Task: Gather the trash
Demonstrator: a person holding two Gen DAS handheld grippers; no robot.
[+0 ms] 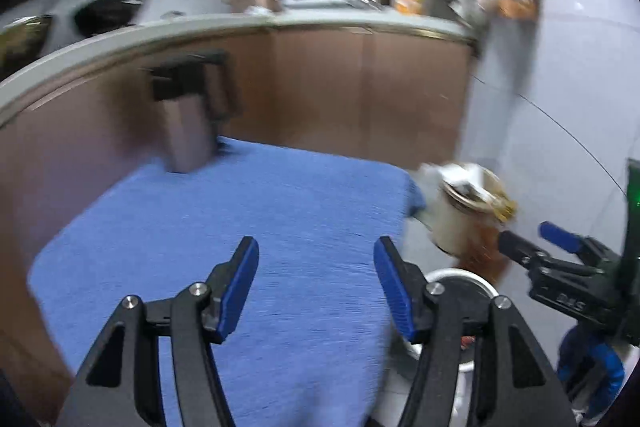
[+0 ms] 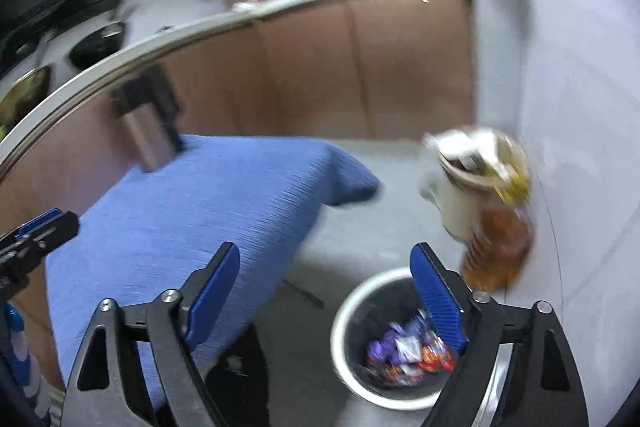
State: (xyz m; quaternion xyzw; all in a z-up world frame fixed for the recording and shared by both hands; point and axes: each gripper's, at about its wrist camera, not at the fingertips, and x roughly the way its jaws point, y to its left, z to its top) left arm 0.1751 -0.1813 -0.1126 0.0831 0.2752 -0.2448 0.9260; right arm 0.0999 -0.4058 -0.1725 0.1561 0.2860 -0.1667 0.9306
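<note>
My left hand-held gripper (image 1: pixel 316 291) and right hand-held gripper (image 2: pixel 326 295) both gape, empty. The wrappers (image 2: pixel 408 351) lie in the white bin (image 2: pixel 344 311) on the floor: light, crinkly, slippery, best pinched at 1 edge.

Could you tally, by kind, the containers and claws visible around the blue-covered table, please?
Round bin with a white rim, holding colourful wrappers: 1
Overfilled bin by the wall: 1
Dark box standing on the blue cloth: 1
Claws, both open and empty: 2, the left claw and the right claw
Total: 5
</note>
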